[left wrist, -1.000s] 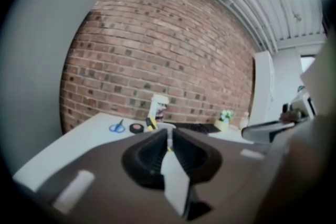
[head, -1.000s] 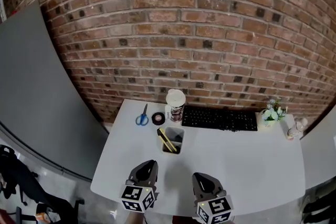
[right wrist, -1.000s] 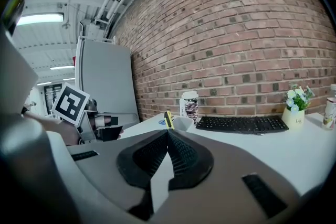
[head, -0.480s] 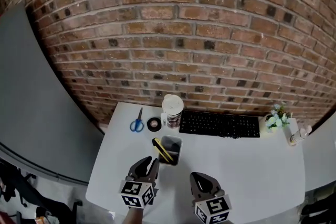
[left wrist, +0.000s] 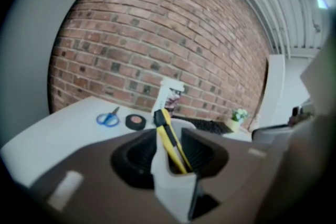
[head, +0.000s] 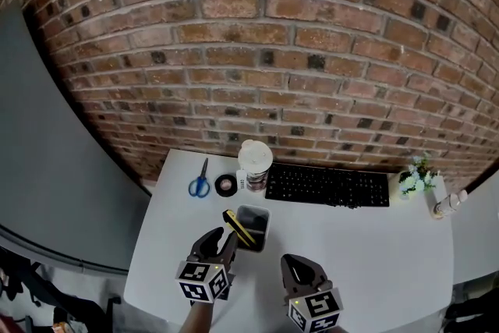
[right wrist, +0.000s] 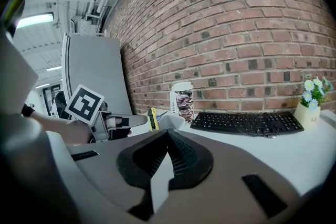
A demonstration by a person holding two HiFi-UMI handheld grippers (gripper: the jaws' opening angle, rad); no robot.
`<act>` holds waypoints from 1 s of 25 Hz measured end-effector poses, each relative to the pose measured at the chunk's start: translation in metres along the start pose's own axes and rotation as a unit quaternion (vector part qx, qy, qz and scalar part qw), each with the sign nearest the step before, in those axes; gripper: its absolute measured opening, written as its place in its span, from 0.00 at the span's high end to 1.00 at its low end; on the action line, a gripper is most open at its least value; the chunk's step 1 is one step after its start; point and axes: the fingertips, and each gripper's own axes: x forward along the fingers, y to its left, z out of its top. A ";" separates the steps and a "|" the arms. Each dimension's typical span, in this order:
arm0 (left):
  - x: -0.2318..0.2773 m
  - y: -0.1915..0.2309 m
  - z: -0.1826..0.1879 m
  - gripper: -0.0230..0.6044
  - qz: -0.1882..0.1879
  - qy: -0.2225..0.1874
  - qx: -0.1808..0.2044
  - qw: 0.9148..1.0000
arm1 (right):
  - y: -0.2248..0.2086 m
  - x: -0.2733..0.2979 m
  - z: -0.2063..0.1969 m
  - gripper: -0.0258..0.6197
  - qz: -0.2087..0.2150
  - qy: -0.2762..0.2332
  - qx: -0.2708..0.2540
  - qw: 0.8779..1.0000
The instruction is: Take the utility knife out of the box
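Now, nearest you, your left gripper [head: 221, 242] sits at the near-left corner of the box [head: 267, 222]. Its jaws have just been spreading and stand wide apart, pinching nothing. Along them you see the yellow-and-black utility knife [head: 238, 228] framed in the gap, with neither pad on it. Your right gripper [head: 301, 264] waits just right of that, jaws together and empty. Both grippers have closed in on the box over the last second, so the reach looks nearly done and the grasp comes next. The knife stands slanted in the box, its upper end leaning out over the left rim toward you. Farther back lie the scissors [head: 198, 185], tape roll [head: 227, 184], cup [head: 255, 164] and keyboard [head: 328, 186].
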 end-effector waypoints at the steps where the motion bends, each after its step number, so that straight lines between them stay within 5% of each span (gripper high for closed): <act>1: 0.003 0.001 -0.001 0.74 -0.001 0.003 -0.001 1.000 | 0.000 0.002 0.001 0.95 0.001 0.002 0.002 1.000; 25: 0.039 0.004 -0.003 0.72 -0.016 0.026 -0.009 0.999 | -0.019 0.014 -0.015 0.95 -0.010 0.032 0.014 0.999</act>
